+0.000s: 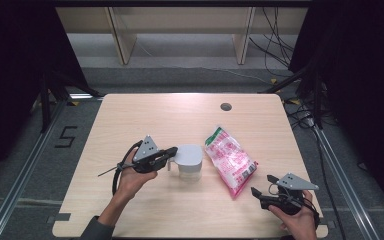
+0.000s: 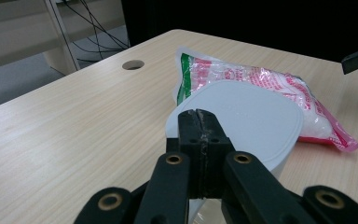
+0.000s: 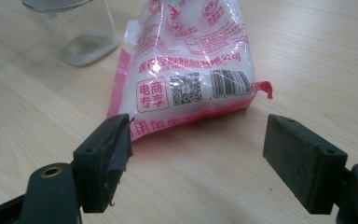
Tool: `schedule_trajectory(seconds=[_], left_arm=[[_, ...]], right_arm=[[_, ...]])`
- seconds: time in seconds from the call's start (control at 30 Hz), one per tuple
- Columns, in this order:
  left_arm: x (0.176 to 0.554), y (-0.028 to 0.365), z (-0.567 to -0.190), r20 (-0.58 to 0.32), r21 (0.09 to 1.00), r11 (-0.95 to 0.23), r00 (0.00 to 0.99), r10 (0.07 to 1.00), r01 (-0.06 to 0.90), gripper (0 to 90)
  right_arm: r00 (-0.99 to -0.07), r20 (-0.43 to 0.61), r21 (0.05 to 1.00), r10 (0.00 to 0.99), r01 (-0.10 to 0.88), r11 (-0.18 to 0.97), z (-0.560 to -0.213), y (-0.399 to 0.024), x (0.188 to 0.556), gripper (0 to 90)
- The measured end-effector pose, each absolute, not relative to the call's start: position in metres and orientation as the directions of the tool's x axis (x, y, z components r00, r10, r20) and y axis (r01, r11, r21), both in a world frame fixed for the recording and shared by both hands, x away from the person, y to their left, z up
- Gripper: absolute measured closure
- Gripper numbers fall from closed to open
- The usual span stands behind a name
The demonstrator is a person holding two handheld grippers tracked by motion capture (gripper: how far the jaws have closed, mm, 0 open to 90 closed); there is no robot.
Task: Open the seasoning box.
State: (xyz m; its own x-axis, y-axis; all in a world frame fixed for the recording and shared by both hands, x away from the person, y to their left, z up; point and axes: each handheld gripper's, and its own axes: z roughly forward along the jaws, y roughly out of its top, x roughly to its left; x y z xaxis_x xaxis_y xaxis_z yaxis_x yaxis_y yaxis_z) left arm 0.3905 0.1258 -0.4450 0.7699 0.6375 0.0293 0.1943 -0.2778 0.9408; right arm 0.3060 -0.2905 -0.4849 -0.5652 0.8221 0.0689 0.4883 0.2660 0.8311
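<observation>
A clear container (image 1: 190, 169) with a white lid (image 2: 247, 121) stands mid-table. Its see-through wall and base (image 3: 81, 44) are in the right gripper view. My left gripper (image 1: 173, 151) reaches it from the left. Its jaws are pressed together, with the tips (image 2: 199, 115) at the lid's near edge; I cannot tell whether anything thin is pinched between them. A pink-and-white plastic bag (image 1: 230, 160) of white grains lies just right of the container, touching it (image 2: 261, 77). My right gripper (image 1: 262, 184) rests near the bag's lower end. It stands open (image 3: 199, 125), with the bag's barcode end (image 3: 191, 74) just ahead of the jaws.
The wooden table (image 1: 130, 115) has a round cable hole (image 1: 225, 106) near its far edge. The right hand sits close to the table's front right corner. Beyond the table are floor rails, cables and wooden shelf legs (image 1: 122, 40).
</observation>
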Motion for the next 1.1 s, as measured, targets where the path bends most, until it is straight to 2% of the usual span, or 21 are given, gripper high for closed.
schedule_trajectory(seconds=[0.37, 0.53, 0.67, 0.77, 0.83, 0.9, 1.1], left_arm=[[0.390, 0.127, -0.446, 0.015, 0.943, -0.266, 0.771, 0.636, 0.201, 88.8], [0.389, 0.128, -0.445, 0.019, 0.942, -0.270, 0.771, 0.636, 0.200, 88.9], [0.389, 0.128, -0.446, 0.016, 0.943, -0.265, 0.769, 0.639, 0.200, 88.9], [0.389, 0.128, -0.446, 0.019, 0.943, -0.267, 0.770, 0.638, 0.198, 88.9], [0.389, 0.130, -0.446, 0.025, 0.939, -0.281, 0.774, 0.633, 0.200, 88.9], [0.389, 0.130, -0.446, 0.029, 0.939, -0.281, 0.772, 0.635, 0.196, 88.9], [0.389, 0.130, -0.446, 0.035, 0.939, -0.284, 0.771, 0.636, 0.191, 88.9]], right_arm=[[-0.584, 0.036, 0.856, 0.811, 0.437, 0.277, -0.482, -0.283, 0.307, 24.8], [-0.612, 0.033, 0.872, 0.790, 0.405, 0.277, -0.476, -0.265, 0.307, 20.7], [-0.641, 0.016, 0.880, 0.767, 0.373, 0.294, -0.472, -0.249, 0.310, 21.0], [-0.666, 0.000, 0.887, 0.746, 0.345, 0.308, -0.471, -0.242, 0.314, 24.3], [-0.670, 0.001, 0.884, 0.742, 0.347, 0.312, -0.469, -0.234, 0.314, 30.4], [-0.692, -0.015, 0.877, 0.722, 0.337, 0.342, -0.467, -0.226, 0.319, 42.2], [-0.707, -0.034, 0.884, 0.707, 0.308, 0.351, -0.462, -0.210, 0.327, 56.3]])
